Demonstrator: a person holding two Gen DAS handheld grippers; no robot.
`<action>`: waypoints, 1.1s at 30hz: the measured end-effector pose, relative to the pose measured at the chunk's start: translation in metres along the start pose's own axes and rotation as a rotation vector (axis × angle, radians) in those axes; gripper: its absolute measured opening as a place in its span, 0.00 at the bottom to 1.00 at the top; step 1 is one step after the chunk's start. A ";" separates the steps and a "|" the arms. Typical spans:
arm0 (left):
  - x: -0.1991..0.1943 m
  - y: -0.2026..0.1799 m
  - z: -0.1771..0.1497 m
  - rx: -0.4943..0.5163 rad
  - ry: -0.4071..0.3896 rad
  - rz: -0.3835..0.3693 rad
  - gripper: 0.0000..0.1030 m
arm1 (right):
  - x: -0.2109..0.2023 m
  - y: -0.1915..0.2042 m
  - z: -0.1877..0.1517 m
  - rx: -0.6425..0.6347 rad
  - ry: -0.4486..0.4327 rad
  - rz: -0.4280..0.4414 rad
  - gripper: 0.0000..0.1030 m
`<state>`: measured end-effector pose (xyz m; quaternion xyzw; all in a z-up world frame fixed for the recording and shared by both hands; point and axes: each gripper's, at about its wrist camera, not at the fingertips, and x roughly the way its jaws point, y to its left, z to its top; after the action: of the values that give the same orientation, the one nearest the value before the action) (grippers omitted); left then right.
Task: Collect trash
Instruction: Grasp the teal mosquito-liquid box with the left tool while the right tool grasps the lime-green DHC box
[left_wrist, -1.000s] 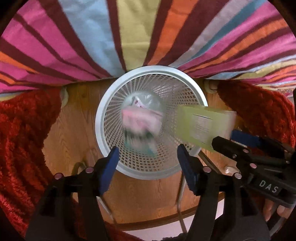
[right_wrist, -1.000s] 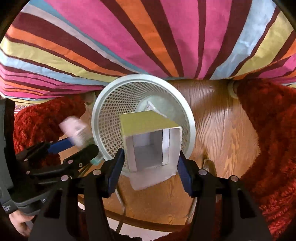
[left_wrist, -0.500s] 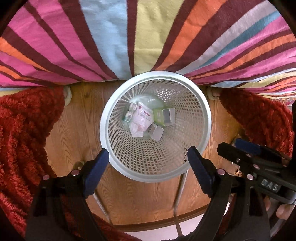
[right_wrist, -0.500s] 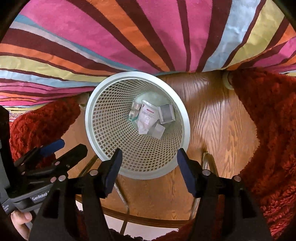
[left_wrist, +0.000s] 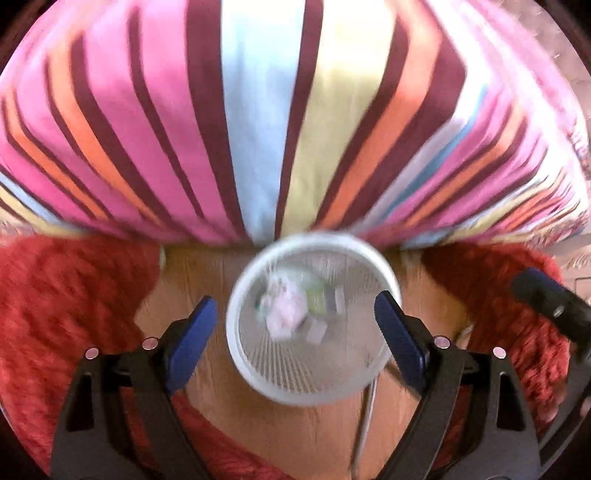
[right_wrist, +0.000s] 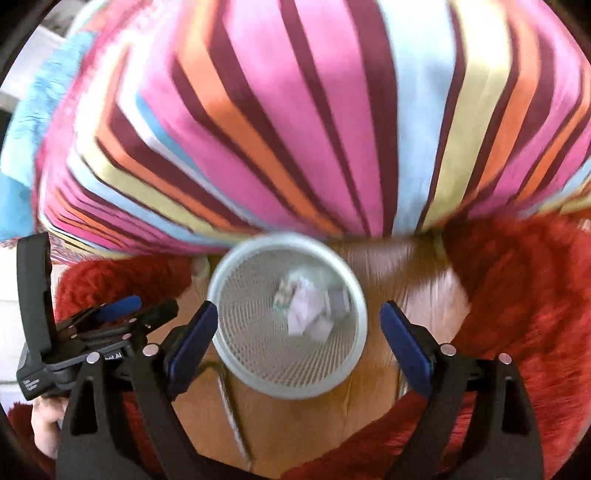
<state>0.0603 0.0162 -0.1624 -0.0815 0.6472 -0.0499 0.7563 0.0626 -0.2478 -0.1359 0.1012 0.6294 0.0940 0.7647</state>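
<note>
A white mesh waste basket (left_wrist: 258, 384) stands on the wooden floor below both grippers; it also shows in the right wrist view (right_wrist: 236, 362). Inside lie a crumpled pink-white wrapper (left_wrist: 284, 314), a green box (left_wrist: 317, 301) and small grey cartons (right_wrist: 338, 299). My left gripper (left_wrist: 295, 334) is open and empty, high above the basket. My right gripper (right_wrist: 299, 336) is open and empty, also above it. The left gripper appears at the left of the right wrist view (right_wrist: 122, 314). Both views are blurred.
A striped bedcover (left_wrist: 288, 122) hangs behind the basket. Red shaggy rugs (left_wrist: 66, 295) lie left and right (right_wrist: 524, 295) of the bare wooden floor (left_wrist: 306, 435). A thin metal rod (left_wrist: 364, 417) crosses the floor near the basket.
The wrapper and green box dropped from the grippers into the basket. Both grippers opened, then rose away, so the basket looks smaller now.
</note>
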 end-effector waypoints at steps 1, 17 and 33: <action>-0.007 -0.001 0.003 0.004 -0.029 -0.002 0.90 | -0.011 0.002 0.003 -0.015 -0.047 0.000 0.88; -0.108 -0.022 0.124 0.048 -0.411 -0.019 0.93 | -0.120 0.024 0.096 -0.220 -0.671 -0.121 0.92; -0.095 -0.050 0.253 0.085 -0.444 0.005 0.94 | -0.104 0.045 0.192 -0.351 -0.658 -0.141 0.92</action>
<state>0.2969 -0.0012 -0.0231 -0.0569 0.4626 -0.0564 0.8830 0.2311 -0.2396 0.0102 -0.0501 0.3300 0.1100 0.9362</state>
